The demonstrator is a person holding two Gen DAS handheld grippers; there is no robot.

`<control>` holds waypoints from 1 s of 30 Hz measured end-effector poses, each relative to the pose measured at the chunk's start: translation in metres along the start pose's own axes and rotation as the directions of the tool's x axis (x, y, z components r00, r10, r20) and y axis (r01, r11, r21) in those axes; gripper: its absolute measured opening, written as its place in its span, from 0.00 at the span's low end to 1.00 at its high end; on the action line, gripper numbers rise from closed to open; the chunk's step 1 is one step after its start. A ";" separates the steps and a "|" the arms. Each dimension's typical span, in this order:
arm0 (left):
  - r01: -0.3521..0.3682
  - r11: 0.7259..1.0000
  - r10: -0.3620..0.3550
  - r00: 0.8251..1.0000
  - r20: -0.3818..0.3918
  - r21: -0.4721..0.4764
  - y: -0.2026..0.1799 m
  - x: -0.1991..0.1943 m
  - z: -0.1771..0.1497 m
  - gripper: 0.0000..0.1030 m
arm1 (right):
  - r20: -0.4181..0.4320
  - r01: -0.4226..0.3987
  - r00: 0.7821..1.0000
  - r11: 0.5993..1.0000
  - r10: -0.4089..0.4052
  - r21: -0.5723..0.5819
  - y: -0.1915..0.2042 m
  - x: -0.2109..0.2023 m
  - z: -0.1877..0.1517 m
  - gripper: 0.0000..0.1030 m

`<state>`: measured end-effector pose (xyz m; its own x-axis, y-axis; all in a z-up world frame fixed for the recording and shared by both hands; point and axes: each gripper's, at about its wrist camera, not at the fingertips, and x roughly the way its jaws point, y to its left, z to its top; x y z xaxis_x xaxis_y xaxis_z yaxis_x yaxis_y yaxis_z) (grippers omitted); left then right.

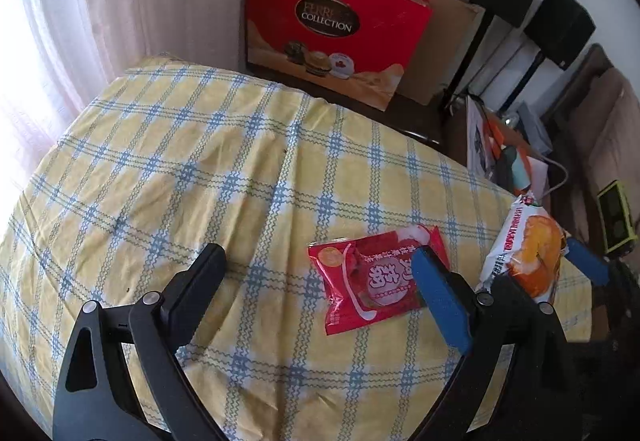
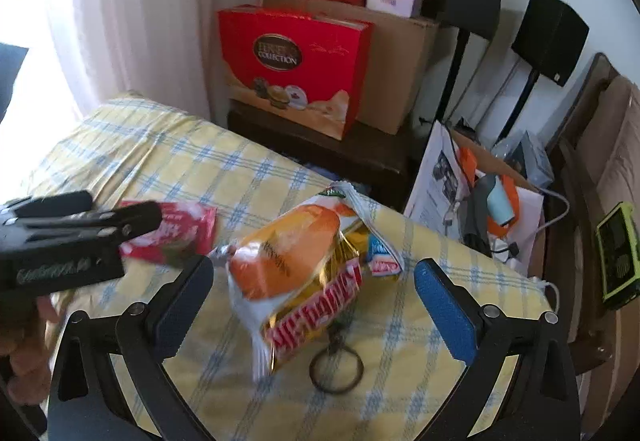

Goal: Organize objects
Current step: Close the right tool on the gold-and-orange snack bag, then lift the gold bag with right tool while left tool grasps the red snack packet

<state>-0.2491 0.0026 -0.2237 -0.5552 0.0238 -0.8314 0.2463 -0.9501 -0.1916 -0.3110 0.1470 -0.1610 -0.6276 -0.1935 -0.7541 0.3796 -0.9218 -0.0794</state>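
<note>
Surface (image 1: 168,161) under yellow-and-blue checked cloth. Bread packet (image 2: 296,273) lying near its right edge, atop a gold snack wrapper (image 2: 320,317); between right tool (image 2: 316,293) jaws, untouched by either. Red sachet (image 1: 368,277) flat on cloth left of the bread, partly behind one blue pad of left tool (image 1: 320,281). Metal ring (image 2: 336,369) beside the wrapper. Both tools spread wide, empty.
</note>
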 end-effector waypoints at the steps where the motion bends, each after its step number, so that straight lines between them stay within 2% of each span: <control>1: 0.000 1.000 0.000 1.000 0.002 -0.005 0.000 0.000 0.000 0.90 | 0.003 -0.012 1.000 1.000 0.012 0.014 -0.001 0.002 0.001 0.96; 2: 0.001 1.000 -0.001 1.000 0.003 -0.008 0.000 0.001 0.000 0.90 | -0.004 -0.016 1.000 1.000 0.016 0.016 0.000 0.005 0.002 0.96; 4: -0.007 1.000 0.007 1.000 0.003 0.003 -0.002 0.002 0.000 0.91 | -0.021 -0.021 1.000 0.999 0.021 0.028 0.001 0.010 0.001 0.85; 5: -0.009 1.000 0.009 1.000 0.004 0.004 -0.002 0.003 0.000 0.91 | -0.029 -0.033 0.999 0.999 0.034 0.036 0.002 0.013 0.001 0.84; 12: -0.001 1.000 0.002 1.000 0.011 -0.023 0.003 0.002 0.002 0.91 | 0.005 -0.070 0.998 0.995 0.070 0.077 -0.005 -0.009 -0.004 0.62; 18: -0.075 0.996 0.074 0.997 0.018 0.042 -0.013 0.007 -0.002 0.91 | 0.097 -0.100 0.992 0.975 0.081 0.201 -0.031 -0.059 -0.014 0.61; 20: -0.073 0.994 0.071 0.997 0.029 0.085 -0.020 0.009 -0.006 0.98 | 0.123 -0.088 0.991 0.970 0.061 0.225 -0.034 -0.078 -0.017 0.61; 22: -0.076 0.987 0.072 0.997 0.040 0.139 -0.029 0.011 -0.011 0.98 | 0.139 -0.084 0.989 0.969 0.052 0.232 -0.031 -0.092 -0.020 0.61; 26: -0.077 0.989 0.070 0.996 0.056 0.123 -0.031 0.006 -0.012 0.82 | 0.147 -0.072 0.988 0.977 0.043 0.202 -0.016 -0.107 -0.026 0.61; 28: -0.086 0.991 0.079 0.995 0.068 0.102 -0.029 0.001 -0.012 0.61 | 0.154 -0.073 0.987 0.979 0.043 0.189 -0.008 -0.113 -0.026 0.61; 29: -0.084 0.993 0.078 0.995 0.069 0.083 -0.025 -0.001 -0.011 0.58 | 0.158 -0.066 0.987 0.981 0.037 0.180 -0.004 -0.117 -0.026 0.61; 30: -0.079 0.995 0.075 0.994 0.075 0.057 -0.020 -0.003 -0.011 0.49 | 0.161 -0.061 0.986 0.983 0.032 0.175 -0.001 -0.120 -0.026 0.61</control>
<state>-0.2439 0.0254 -0.2231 -0.5931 -0.0708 -0.8020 0.2441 -0.9650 -0.0954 -0.2181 0.1802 -0.0875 -0.7164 -0.2749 -0.6412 0.2924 -0.9528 0.0818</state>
